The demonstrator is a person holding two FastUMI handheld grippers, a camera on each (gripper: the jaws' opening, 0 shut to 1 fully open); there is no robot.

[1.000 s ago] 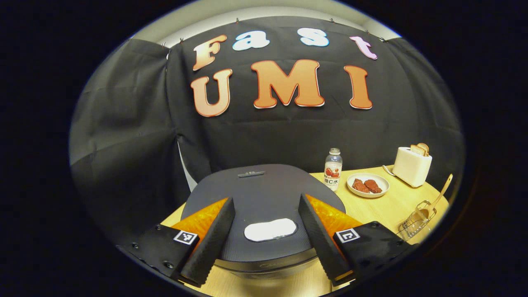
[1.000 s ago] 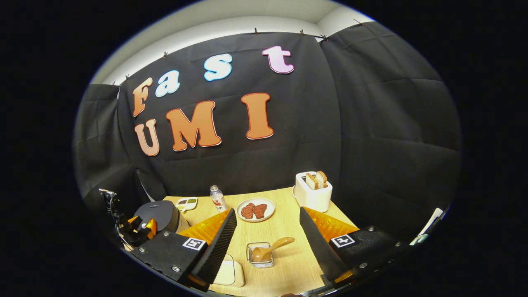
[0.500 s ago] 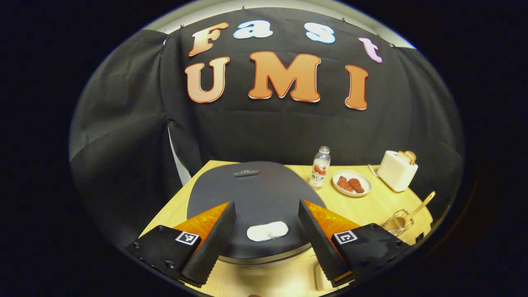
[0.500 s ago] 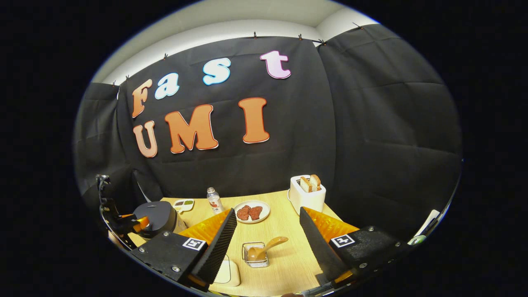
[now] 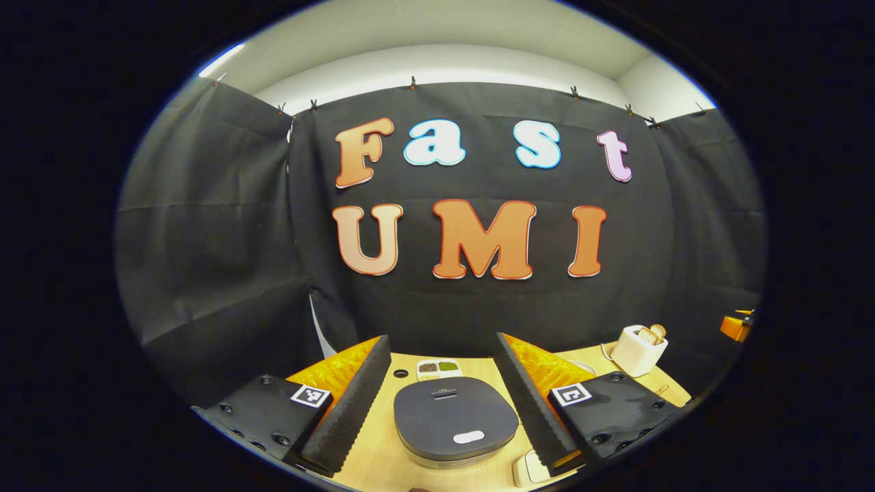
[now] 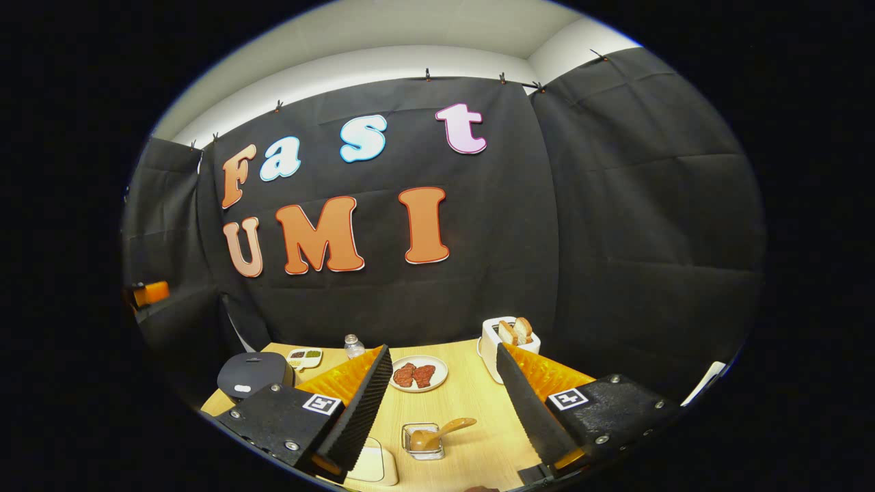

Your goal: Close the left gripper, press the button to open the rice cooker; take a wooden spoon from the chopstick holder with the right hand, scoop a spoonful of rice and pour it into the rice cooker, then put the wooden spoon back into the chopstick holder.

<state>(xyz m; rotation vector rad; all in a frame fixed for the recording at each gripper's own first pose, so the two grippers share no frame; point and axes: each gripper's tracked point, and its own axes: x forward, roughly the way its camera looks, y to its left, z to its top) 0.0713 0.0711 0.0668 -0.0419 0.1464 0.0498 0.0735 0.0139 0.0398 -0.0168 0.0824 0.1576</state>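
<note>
A: Left gripper view first. The left gripper sits at the bottom of the frame with its fingers spread wide, nothing between them, up in the air above the table.

B: And framed right in that gap, low centre, is the rice cooker, lid down, with its pale button on the near edge of the lid. The fingers are well clear of it.

A: Just beyond the cooker, a small divided dish by the wall. Over at the lower right, a white toaster with bread in its slots.

B: Switching to the right gripper view. The right gripper is also splayed open at the bottom of the frame, gripping nothing.

A: Between its fingers, bottom centre, stands the chopstick holder, a small wire basket, with the wooden spoon resting in it, handle tilting up to the right. Neither finger touches it.

B: A white container pokes out beside the left finger at the bottom edge; what's inside I can't tell.

A: Farther back, a plate of reddish food in the middle, a bottle to its left, toaster to its right.

B: And the rice cooker far off at the lower left, closed.
</note>
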